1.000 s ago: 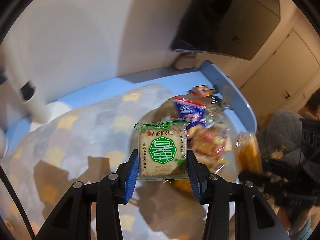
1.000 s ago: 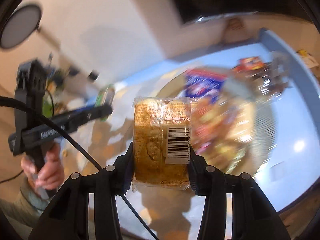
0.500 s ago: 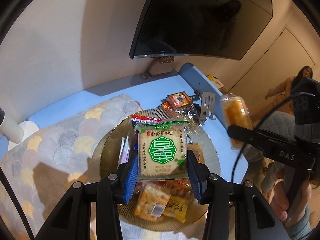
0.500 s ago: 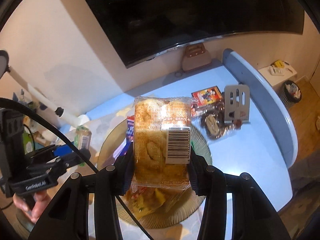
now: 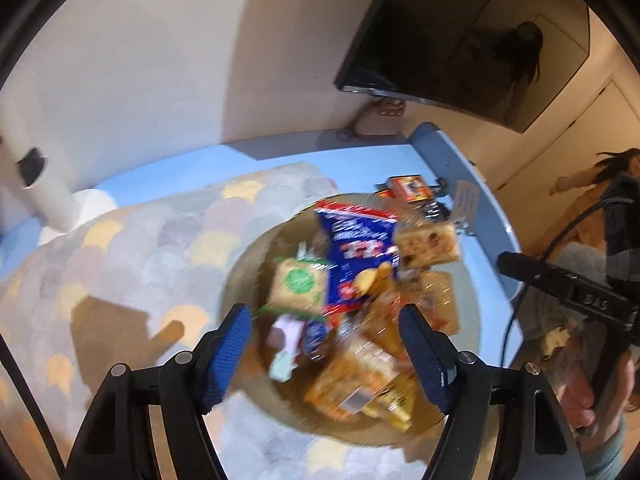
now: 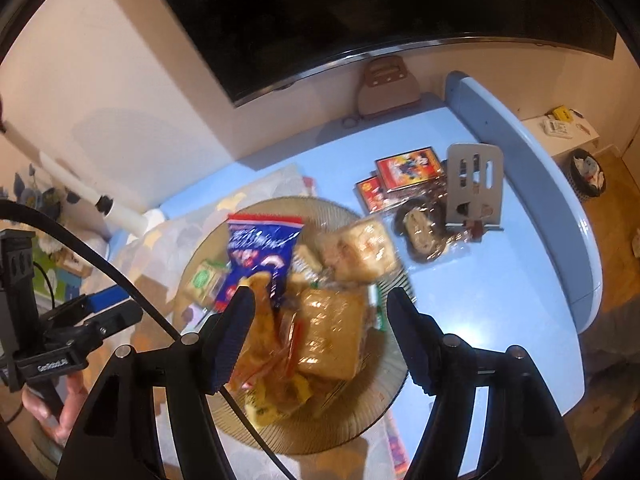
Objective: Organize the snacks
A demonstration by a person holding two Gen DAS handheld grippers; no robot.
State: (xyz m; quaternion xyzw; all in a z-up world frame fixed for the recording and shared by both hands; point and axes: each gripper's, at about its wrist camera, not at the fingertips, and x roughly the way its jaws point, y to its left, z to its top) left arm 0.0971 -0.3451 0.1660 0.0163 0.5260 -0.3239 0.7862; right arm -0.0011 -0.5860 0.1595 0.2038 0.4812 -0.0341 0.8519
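Observation:
A round ribbed glass plate (image 6: pixel 384 396) (image 5: pixel 244 272) holds several snack packets. The green-label cracker packet (image 5: pixel 298 286) (image 6: pixel 202 280) lies at the plate's left. The golden pastry packet (image 6: pixel 362 254) (image 5: pixel 426 242) is at the plate's far right edge, blurred. A blue chip bag (image 6: pixel 256 256) (image 5: pixel 356 256) lies in the middle. My left gripper (image 5: pixel 326 356) is open and empty above the plate. My right gripper (image 6: pixel 320 336) is open and empty above the plate.
The plate sits on a scale-patterned cloth (image 5: pixel 132 240) over a blue table (image 6: pixel 500 280). Red packets (image 6: pixel 408 168), a wrapped dark snack (image 6: pixel 420 228) and a grey stand (image 6: pixel 474 184) lie at the right. A black monitor (image 6: pixel 360 12) hangs behind. A white tube (image 5: pixel 36 188) stands left.
Both grippers opened and let go of their packets. The green cracker packet and the golden pastry packet dropped onto the plate. The left wrist view swung and is blurred.

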